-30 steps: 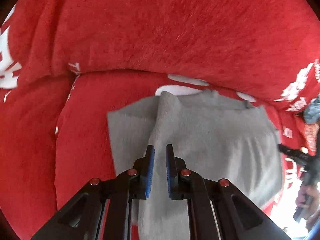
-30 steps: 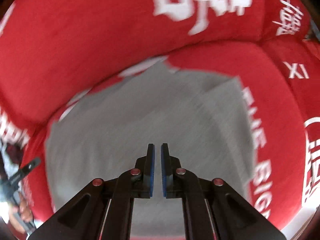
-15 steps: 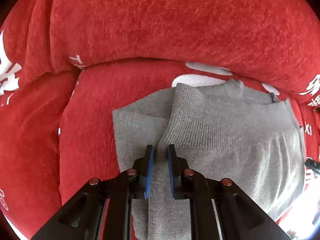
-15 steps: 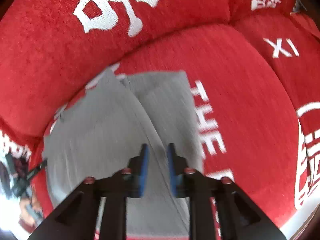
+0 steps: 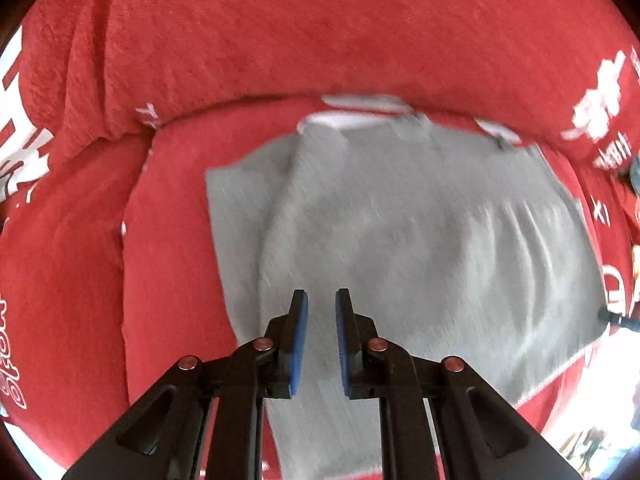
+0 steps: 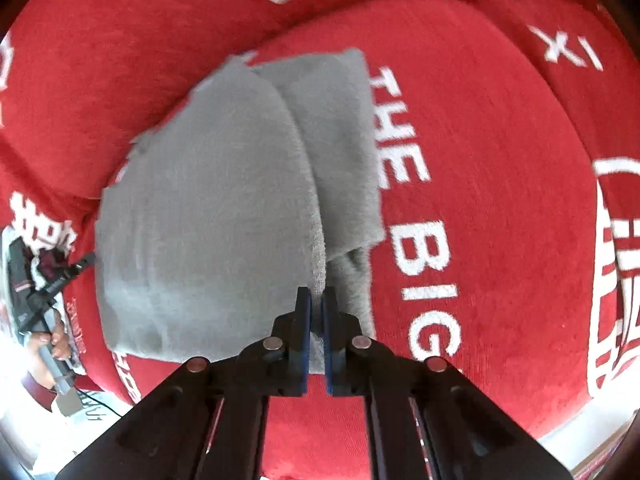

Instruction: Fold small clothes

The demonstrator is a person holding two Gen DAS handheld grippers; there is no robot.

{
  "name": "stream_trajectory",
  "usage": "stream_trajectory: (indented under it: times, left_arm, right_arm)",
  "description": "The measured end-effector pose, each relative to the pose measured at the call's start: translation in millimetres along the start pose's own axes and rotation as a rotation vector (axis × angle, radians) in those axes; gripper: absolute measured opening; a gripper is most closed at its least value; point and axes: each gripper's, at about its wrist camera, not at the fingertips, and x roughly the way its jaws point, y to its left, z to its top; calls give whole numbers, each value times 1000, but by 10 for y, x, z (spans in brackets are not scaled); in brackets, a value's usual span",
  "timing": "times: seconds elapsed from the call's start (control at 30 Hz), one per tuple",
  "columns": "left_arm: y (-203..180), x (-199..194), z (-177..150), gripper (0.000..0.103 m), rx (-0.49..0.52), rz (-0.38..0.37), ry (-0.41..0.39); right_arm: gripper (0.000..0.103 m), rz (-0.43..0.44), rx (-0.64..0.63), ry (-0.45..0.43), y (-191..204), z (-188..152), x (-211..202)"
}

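A grey knit garment point(image 5: 400, 220) lies spread on a red sofa seat point(image 5: 172, 240), its left side folded inward. My left gripper point(image 5: 321, 294) points down over its near left part. The pads stand a narrow gap apart with grey cloth filling the gap, though the view is blurred. In the right wrist view the same garment point(image 6: 200, 200) shows a raised fold along its right side. My right gripper point(image 6: 316, 292) is shut on the near end of that fold. The left gripper point(image 6: 86, 262) shows at the garment's left edge, and the right gripper's tip point(image 5: 612, 316) at its right edge.
The red backrest point(image 5: 320, 40) rises just behind the garment. White lettering covers the seat cushion point(image 6: 500, 200) to the right of the cloth. A person's hand point(image 6: 48, 340) holds the left tool past the sofa's front edge, where a cable trails.
My right gripper moved to the garment's right side, opened briefly, then shut on the raised fold there. The left gripper shifted across the cloth, and the garment now bulges and wrinkles in the middle.
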Motion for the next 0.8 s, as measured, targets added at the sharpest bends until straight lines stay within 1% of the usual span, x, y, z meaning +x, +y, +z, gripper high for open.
stream_trajectory:
  times: [0.07,0.13,0.17,0.2,0.3,0.37,0.43,0.5,0.53,0.57,0.7,0.8]
  left_arm:
    - [-61,44,-144,15,16,-2,27]
    - [-84,109,-270,15,14,6,50]
    - [-86,112,-300,15,12,9,48]
    - [-88,93,-329,15,8,12,35]
    - [-84,75,-367,15,3,11,45]
    - [-70,61,-392,15,2,15,58]
    - [-45,20,-427,15,-12,22,64]
    - [-19,-44,-477,15,-26,21,61]
    - [-10,-73,-506,15,-32,20,63]
    - [-7,-95,-533,15,-35,20,65]
    - [-5,-144,-642,15,-47,16,91]
    - [-24,-181,-696,15,-52,11,98]
  right_arm:
    - [5,-25,17,7,-109,-89,-12]
    - [5,-40,55,36,-237,-129,83]
    - [5,-43,65,52,-286,-157,154]
    - [5,-46,69,54,-296,-172,193]
    - [7,-69,97,26,-277,-191,182]
    - [20,-129,94,18,-239,-201,163]
    - [23,-188,79,2,-184,-233,77]
    - [24,-240,74,-18,-124,-242,-12]
    - [26,-263,69,-30,-98,-251,-73]
    - [26,-275,62,-48,-52,-274,-136]
    - [26,-277,46,-97,160,-353,-287]
    - [26,-244,38,-99,383,-414,-279]
